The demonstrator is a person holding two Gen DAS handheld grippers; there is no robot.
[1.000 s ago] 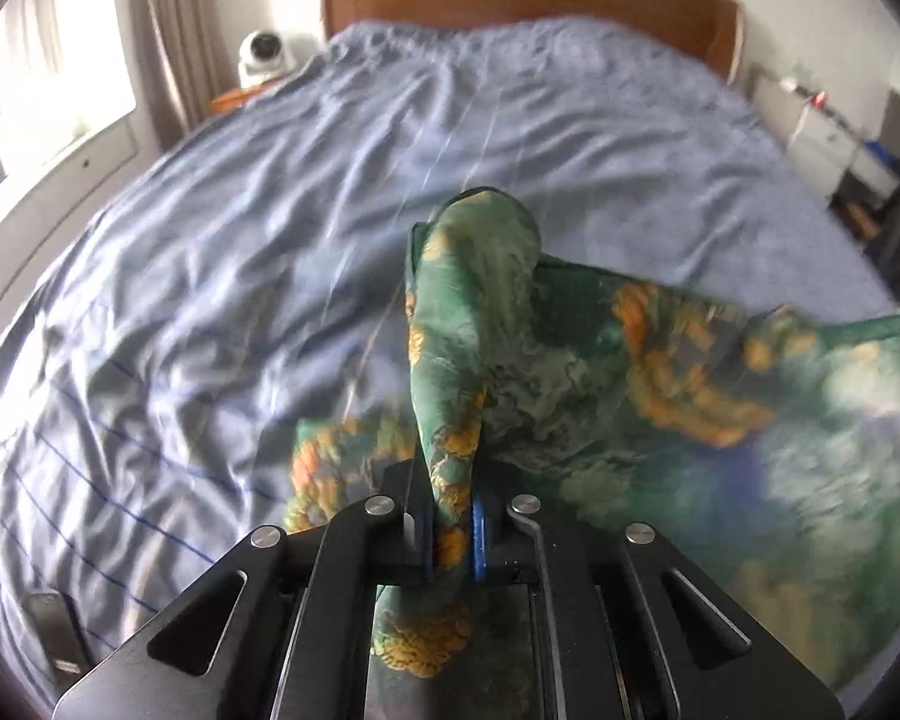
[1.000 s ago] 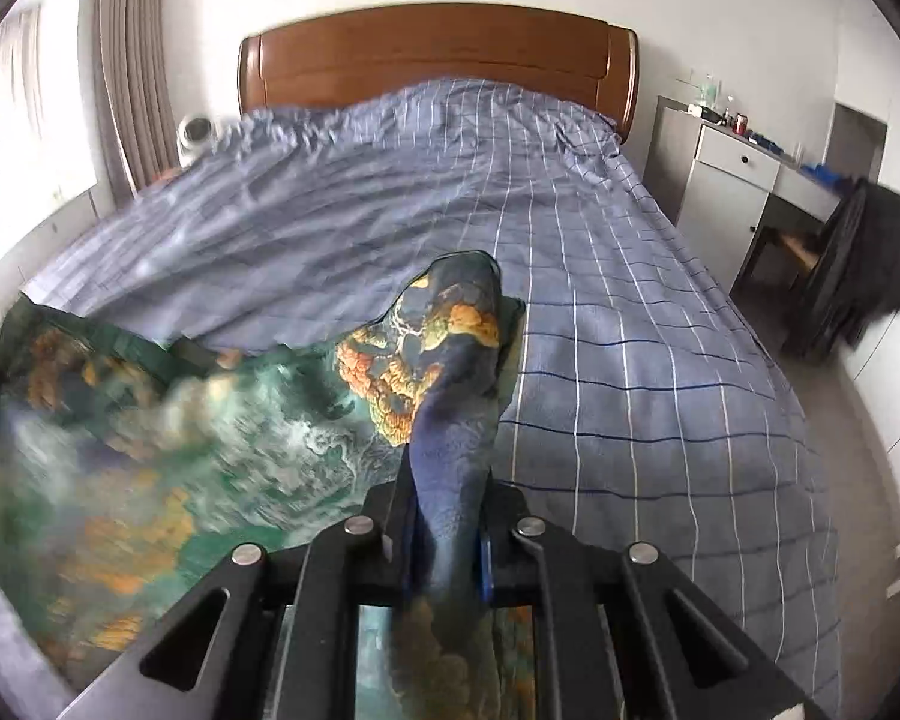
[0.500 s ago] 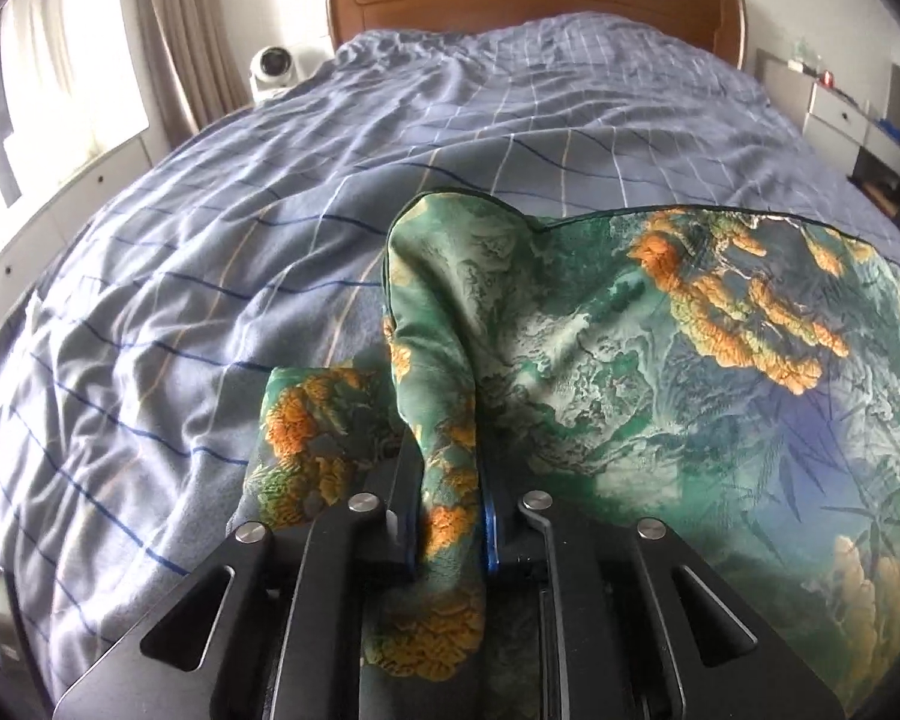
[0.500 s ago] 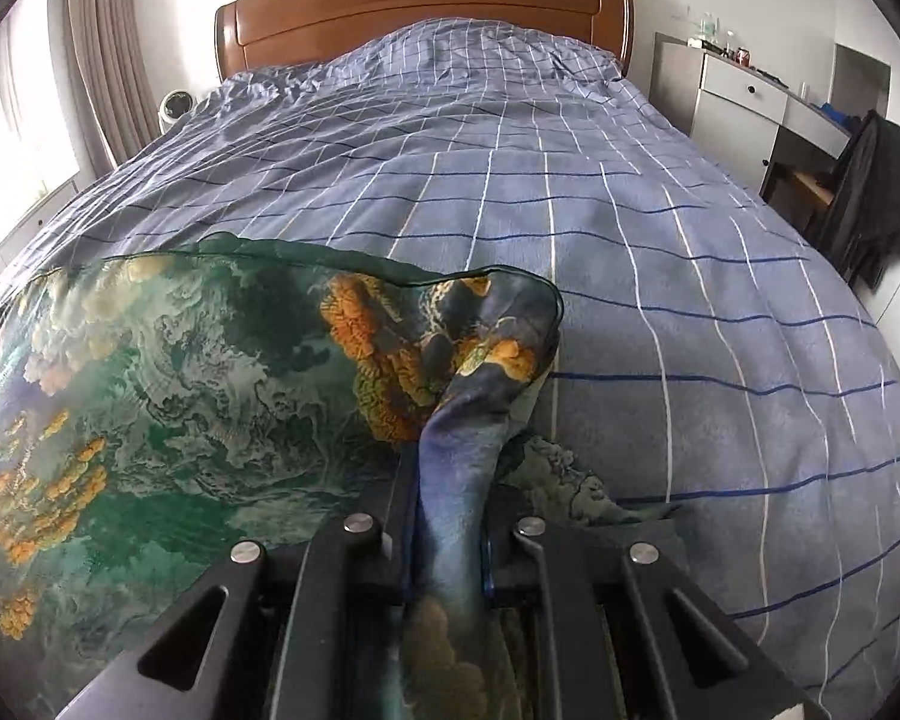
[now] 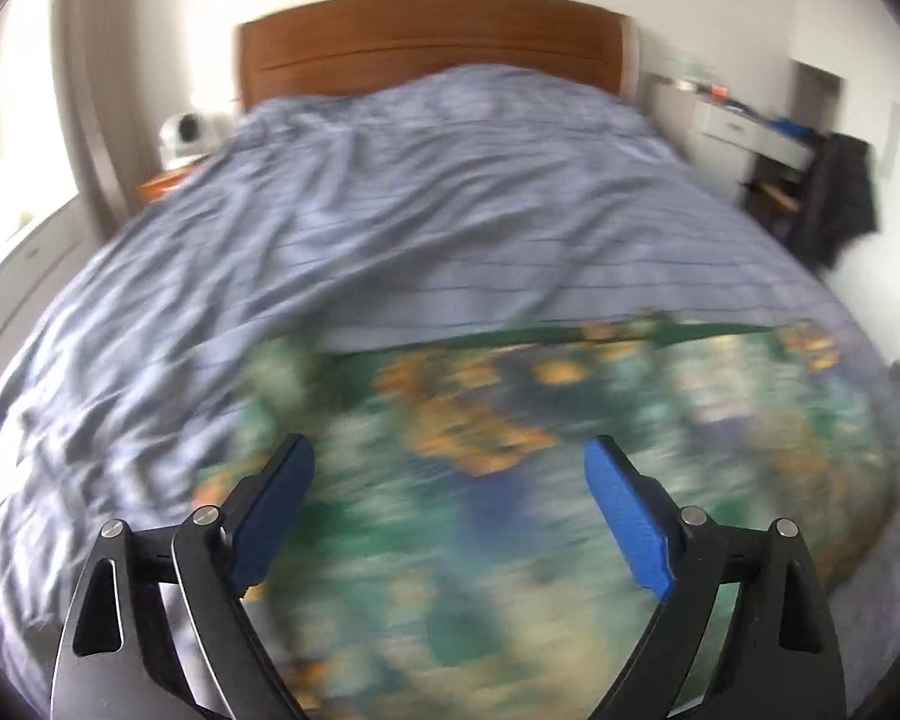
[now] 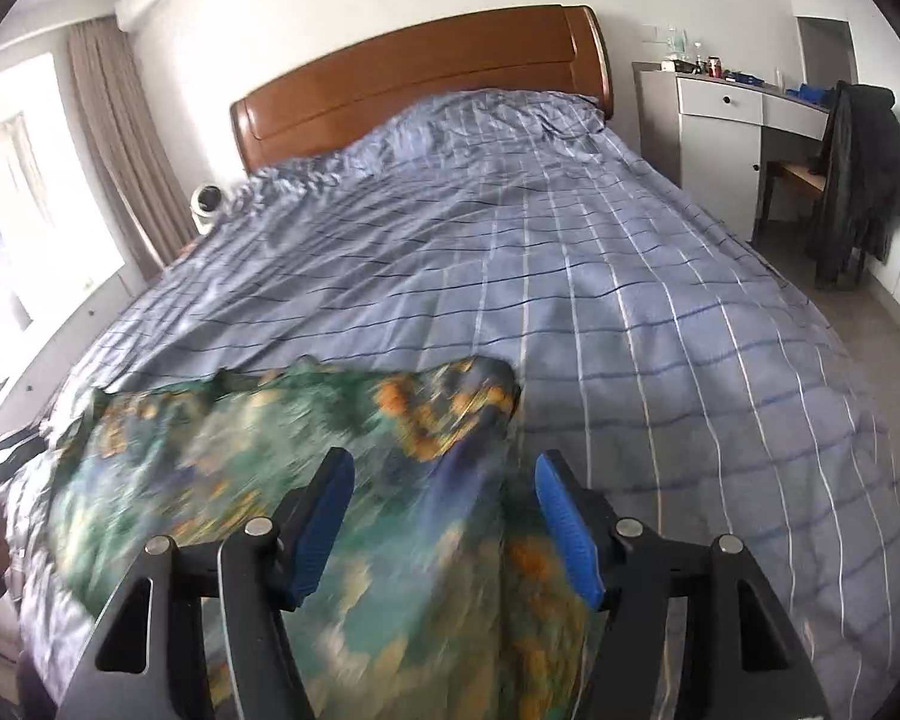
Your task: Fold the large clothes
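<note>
A large green garment with orange and blue print [image 5: 570, 450] lies spread on the near part of the bed, blurred by motion; it also shows in the right wrist view [image 6: 258, 456]. My left gripper [image 5: 450, 480] is open over the garment's left part, its blue pads [image 5: 270, 504] wide apart and holding nothing. My right gripper [image 6: 444, 498] is open over the garment's right edge, with cloth lying loose between the spread blue pads [image 6: 564, 516].
The bed has a blue checked cover [image 6: 570, 276] and a wooden headboard [image 6: 420, 78]. A white desk [image 6: 726, 120] and a chair with a dark coat [image 6: 864, 180] stand to the right. A small white device [image 6: 207, 207] sits at the left, by the curtain.
Both grippers were shut on bunched corners of the garment; now both are open and the garment has dropped flat onto the bed. Both views have pulled back and up.
</note>
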